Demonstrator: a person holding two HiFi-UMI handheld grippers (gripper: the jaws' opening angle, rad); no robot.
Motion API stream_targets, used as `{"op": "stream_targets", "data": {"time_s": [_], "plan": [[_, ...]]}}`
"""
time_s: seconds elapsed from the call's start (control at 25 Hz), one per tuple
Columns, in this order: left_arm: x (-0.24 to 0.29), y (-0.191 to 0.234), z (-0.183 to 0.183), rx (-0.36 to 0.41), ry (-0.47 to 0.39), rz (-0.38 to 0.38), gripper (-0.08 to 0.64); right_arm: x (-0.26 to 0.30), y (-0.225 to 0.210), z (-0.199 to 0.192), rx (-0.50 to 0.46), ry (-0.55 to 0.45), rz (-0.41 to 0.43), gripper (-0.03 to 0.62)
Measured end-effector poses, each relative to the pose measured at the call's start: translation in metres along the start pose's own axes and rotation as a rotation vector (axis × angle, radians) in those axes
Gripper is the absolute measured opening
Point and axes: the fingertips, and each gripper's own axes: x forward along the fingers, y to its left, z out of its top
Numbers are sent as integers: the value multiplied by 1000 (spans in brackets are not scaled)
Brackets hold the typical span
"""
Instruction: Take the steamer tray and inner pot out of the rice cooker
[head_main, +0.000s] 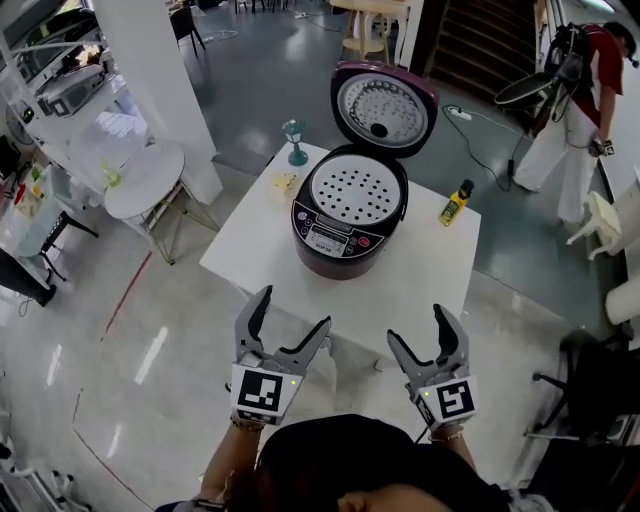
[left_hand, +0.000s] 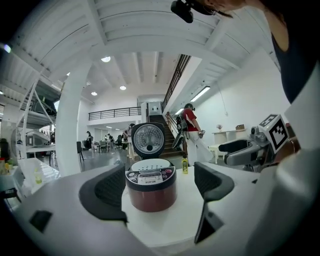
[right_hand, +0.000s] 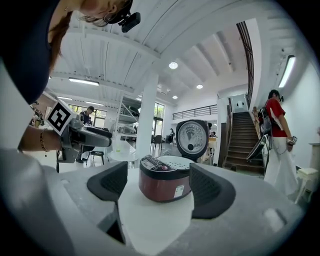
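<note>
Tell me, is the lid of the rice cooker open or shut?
Open. The lid stands raised behind the rice cooker, and the white steamer tray with holes shows inside.

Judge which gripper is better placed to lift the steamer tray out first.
Left, narrowly. Both are open and held back from the rice cooker, but the left gripper sits slightly nearer its front and the steamer tray. The right gripper is almost as good.

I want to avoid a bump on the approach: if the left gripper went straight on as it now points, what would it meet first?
Probably the rice cooker's front wall, centred between the left gripper's open jaws; the table looks lower, though depth is unclear.
</note>
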Motion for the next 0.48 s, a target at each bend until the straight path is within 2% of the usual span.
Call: {"op": "stream_targets", "data": {"time_s": [0.12,0.28,0.48], "plan": [[29,23,-5,-35,58,-7,426,33,-12,11,7,-18,-1,382],[75,55,7,30,38,-33,426,73,-31,15,-9,26,-19,382],[122,91,-7,5,127,-55,426,123,-48,26,-1,2,-46,382]]}}
